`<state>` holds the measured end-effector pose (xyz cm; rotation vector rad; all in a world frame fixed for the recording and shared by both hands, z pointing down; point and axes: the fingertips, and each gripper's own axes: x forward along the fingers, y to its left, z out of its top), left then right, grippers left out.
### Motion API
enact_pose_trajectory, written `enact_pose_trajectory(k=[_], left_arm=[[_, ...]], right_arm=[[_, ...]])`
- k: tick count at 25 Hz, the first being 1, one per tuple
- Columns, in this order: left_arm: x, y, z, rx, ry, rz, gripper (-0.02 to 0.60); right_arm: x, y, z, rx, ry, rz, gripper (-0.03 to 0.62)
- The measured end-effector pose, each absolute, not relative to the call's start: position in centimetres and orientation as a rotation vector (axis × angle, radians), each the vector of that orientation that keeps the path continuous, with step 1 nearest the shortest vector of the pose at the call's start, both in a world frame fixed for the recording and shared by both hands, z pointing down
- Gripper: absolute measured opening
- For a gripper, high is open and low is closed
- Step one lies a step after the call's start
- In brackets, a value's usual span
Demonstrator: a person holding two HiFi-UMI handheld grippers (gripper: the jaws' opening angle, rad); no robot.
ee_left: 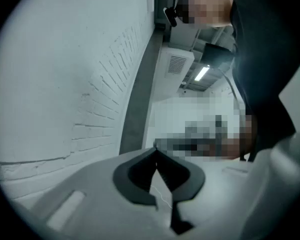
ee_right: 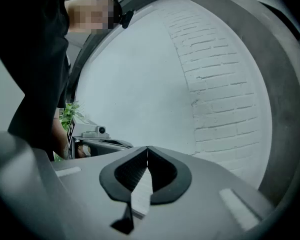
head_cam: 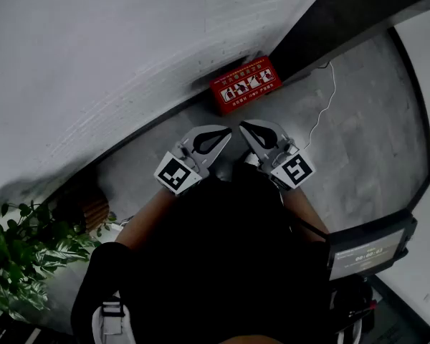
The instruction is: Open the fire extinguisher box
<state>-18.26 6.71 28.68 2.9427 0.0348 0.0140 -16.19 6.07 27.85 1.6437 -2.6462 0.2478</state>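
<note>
A red fire extinguisher box (head_cam: pixel 246 84) stands on the floor against the base of the white wall, its lid closed, with white pictograms on top. My left gripper (head_cam: pixel 226 130) and right gripper (head_cam: pixel 242 125) hang side by side in front of the person's body, well short of the box and touching nothing. Both point roughly toward the box. In the left gripper view the left gripper (ee_left: pixel 155 149) has its jaw tips meeting, with nothing between them. The right gripper (ee_right: pixel 147 148) looks the same in its own view, shut and empty, facing a white brick wall (ee_right: pixel 215 84).
A white cable (head_cam: pixel 322 106) trails across the grey floor to the right of the box. A dark strip (head_cam: pixel 344 13) runs along the wall behind it. A potted plant (head_cam: pixel 21 264) stands at the lower left. A small screen device (head_cam: pixel 369 253) sits at the lower right.
</note>
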Motion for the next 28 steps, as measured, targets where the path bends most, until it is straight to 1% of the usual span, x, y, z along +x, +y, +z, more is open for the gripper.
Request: enact_pose_trajectory(k=[3,6,13,17,21,24,28], left_arm=[[-16.3,5.5,28.6,2.956,-0.019,0.016,0.001],[-12.8,4.7,29.2,2.965,-0.09,0.017,0.002],[-2.2,4.6,30.0,2.912,-0.429,0.047,0.002],[2.6,6.8,29.2,2.888,-0.62,0.056,0.002],[5.2,8.1,29.4,2.857,-0.731,0.119,0.002],[5.9,7.8,30.1,2.83,-0.803,0.163,0.001],[6.1,6.7,32.8,2.792,-0.848,0.196,0.002]], right_arm=[[-13.4,5.3,27.9,1.634,-2.651,0.242,0.009],[-9.6,4.6,27.8,1.581,-2.689,0.21,0.011],[0.4,5.5,27.9,1.263,-2.817,0.106,0.01],[5.3,7.4,27.6,1.047,-2.9,0.127,0.009],[8.2,7.9,27.9,0.939,-2.955,0.185,0.009],[9.1,7.4,28.7,0.89,-2.984,0.237,0.009],[9.6,5.6,32.6,0.836,-2.976,0.38,0.011]])
